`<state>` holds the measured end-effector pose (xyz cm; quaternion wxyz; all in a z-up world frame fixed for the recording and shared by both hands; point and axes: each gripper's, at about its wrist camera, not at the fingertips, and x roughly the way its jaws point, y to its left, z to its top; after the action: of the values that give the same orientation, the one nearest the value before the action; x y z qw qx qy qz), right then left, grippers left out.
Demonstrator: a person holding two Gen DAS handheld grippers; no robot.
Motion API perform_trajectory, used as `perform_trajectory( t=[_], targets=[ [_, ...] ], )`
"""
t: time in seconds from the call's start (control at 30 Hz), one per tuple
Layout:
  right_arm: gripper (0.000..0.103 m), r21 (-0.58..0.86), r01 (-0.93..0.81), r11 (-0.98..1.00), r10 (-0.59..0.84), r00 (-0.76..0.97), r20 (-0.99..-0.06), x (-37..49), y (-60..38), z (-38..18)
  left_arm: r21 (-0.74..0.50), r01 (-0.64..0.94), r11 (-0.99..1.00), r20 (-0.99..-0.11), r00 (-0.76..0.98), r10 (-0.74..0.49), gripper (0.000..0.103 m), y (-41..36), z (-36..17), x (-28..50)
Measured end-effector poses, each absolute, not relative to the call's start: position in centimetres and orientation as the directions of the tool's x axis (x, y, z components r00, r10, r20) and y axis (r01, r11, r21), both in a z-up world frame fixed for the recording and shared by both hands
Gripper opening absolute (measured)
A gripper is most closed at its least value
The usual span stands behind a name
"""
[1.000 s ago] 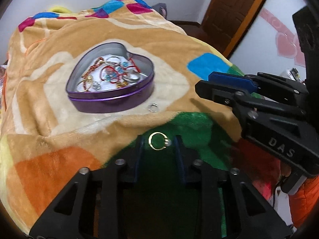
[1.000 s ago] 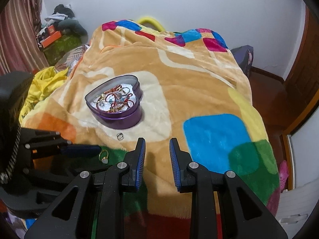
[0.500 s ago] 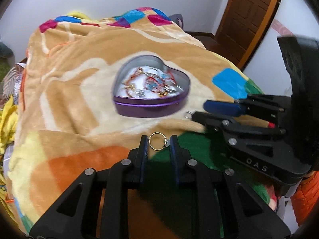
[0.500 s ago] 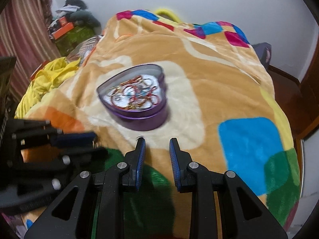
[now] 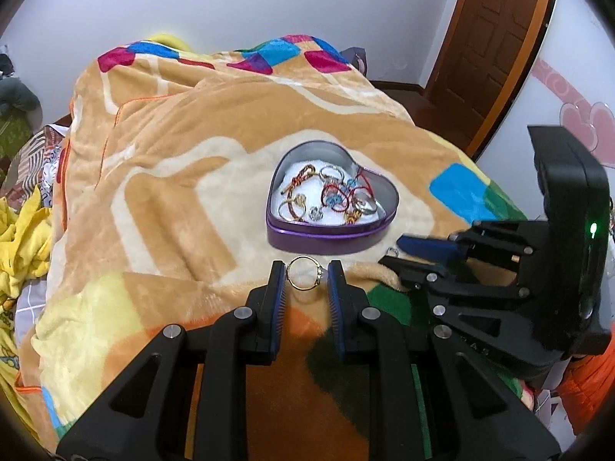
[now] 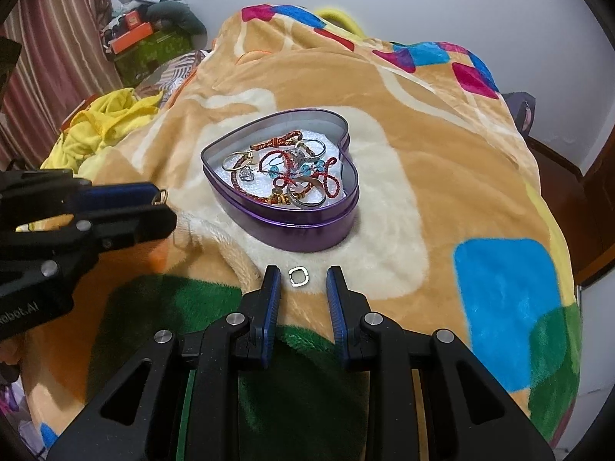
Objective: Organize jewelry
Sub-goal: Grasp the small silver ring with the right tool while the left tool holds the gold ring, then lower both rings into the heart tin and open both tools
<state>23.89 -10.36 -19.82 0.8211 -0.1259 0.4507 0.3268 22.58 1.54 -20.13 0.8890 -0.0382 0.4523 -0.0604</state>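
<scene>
Both grippers have swung closer to the tin since a second ago. Left gripper (image 5: 305, 274) is pinched on a gold ring (image 5: 304, 272), held up just short of the purple heart tin's (image 6: 307, 230) near wall. Right gripper (image 6: 300, 278) is spread open with a small silver ring (image 6: 298, 277) lying between its fingers on the cream patch of the blanket (image 6: 423, 161), just in front of the tin.

Looks like mid-collection: gold ring needs carrying over the rim and dropping in, and the right needs to close carefully on that tiny one, since plush fabric could swallow it. Bed blanket, white walls, wooden door (image 5: 496, 38).
</scene>
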Motion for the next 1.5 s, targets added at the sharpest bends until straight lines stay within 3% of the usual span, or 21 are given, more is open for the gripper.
perform_trajectory(
  t=[0.07, 0.1, 0.93, 1.5],
  targets=[
    [0.009, 0.096, -0.664, 0.741, 0.437, 0.369, -0.821, 23.6, -10.2, -19.8, -0.124, 0.077, 0.989, -0.791, 0.595, -0.145, 0.021, 1.4, -19.8, 22.4],
    [0.009, 0.089, -0.667, 0.74, 0.435, 0.372, -0.82, 23.5, -10.1, -19.7, -0.125, 0.078, 0.989, -0.787, 0.599, -0.147, 0.021, 1.4, -19.6, 22.4],
    [0.009, 0.144, -0.614, 0.776, 0.533, 0.517, -0.67, 24.3, -10.9, -13.7, -0.121, 0.096, 0.988, -0.74, 0.655, -0.155, 0.021, 1.9, -16.4, 24.5],
    [0.009, 0.195, -0.598, 0.778, 0.524, 0.446, -0.726, 26.7, -10.2, -16.6, -0.159, 0.128, 0.979, -0.793, 0.574, -0.204, 0.021, 1.9, -19.5, 28.3]
  ],
)
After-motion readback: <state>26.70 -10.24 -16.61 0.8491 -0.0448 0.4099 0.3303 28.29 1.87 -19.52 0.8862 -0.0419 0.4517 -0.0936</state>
